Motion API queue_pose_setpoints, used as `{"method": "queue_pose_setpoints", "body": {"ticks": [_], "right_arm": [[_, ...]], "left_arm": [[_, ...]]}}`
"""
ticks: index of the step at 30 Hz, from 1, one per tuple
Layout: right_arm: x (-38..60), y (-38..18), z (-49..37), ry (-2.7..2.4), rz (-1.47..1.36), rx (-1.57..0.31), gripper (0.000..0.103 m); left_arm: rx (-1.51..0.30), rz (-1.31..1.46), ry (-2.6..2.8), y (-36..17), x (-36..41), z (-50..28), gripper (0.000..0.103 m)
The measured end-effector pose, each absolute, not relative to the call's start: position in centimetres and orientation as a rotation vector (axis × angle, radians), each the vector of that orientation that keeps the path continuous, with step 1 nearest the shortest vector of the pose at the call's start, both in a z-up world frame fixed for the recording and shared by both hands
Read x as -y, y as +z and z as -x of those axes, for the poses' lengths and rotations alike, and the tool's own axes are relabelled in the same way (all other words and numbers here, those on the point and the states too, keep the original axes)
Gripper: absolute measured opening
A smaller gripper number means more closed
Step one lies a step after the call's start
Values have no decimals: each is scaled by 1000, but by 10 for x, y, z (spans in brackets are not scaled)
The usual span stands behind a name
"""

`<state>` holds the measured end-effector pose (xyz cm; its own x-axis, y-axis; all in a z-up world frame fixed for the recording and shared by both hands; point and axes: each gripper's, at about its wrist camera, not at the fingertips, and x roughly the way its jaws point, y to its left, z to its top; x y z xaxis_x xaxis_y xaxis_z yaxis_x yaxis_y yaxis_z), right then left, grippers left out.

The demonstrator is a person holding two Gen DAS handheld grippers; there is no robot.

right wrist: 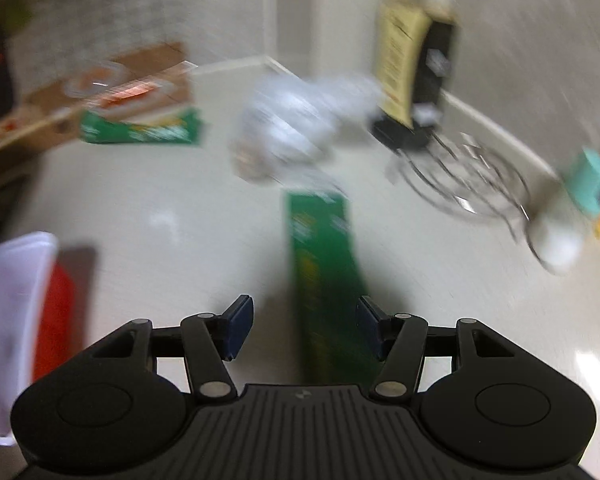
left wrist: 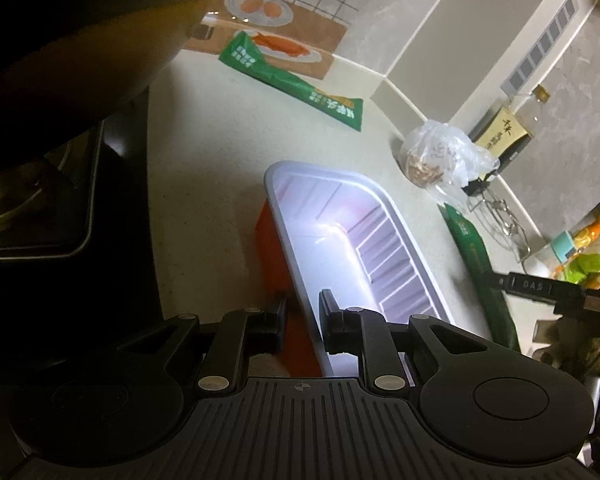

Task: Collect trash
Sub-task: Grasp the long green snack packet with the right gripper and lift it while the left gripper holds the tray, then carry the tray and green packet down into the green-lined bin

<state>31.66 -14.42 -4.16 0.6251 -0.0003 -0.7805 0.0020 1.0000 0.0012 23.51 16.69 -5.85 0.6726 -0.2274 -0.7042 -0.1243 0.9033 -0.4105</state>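
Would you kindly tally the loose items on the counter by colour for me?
Green wrappers: 2, one by the wall, one nearer
Clear plastic bag: 1
White tray with red outside: 1
Total: 4

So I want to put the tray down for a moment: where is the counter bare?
Barest is the stretch between the tray, the stove and the far green wrapper. A smaller patch lies between that wrapper and the plastic bag. It is crowded on the right: bag, bottle, wire rack and near wrapper.
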Motion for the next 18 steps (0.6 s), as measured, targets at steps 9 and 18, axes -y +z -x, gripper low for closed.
{"method": "queue_pose_setpoints", "body": {"ticks": [9,18], "right_arm": [[154,-63,-317,-39,-16,-898,68],[147,-53,-329,7,-46,-935,24]], "left_arm": [[-862,420,-53,-64,-165,-242,28],[-885,411,-82,-73,-171,-254,19]]}}
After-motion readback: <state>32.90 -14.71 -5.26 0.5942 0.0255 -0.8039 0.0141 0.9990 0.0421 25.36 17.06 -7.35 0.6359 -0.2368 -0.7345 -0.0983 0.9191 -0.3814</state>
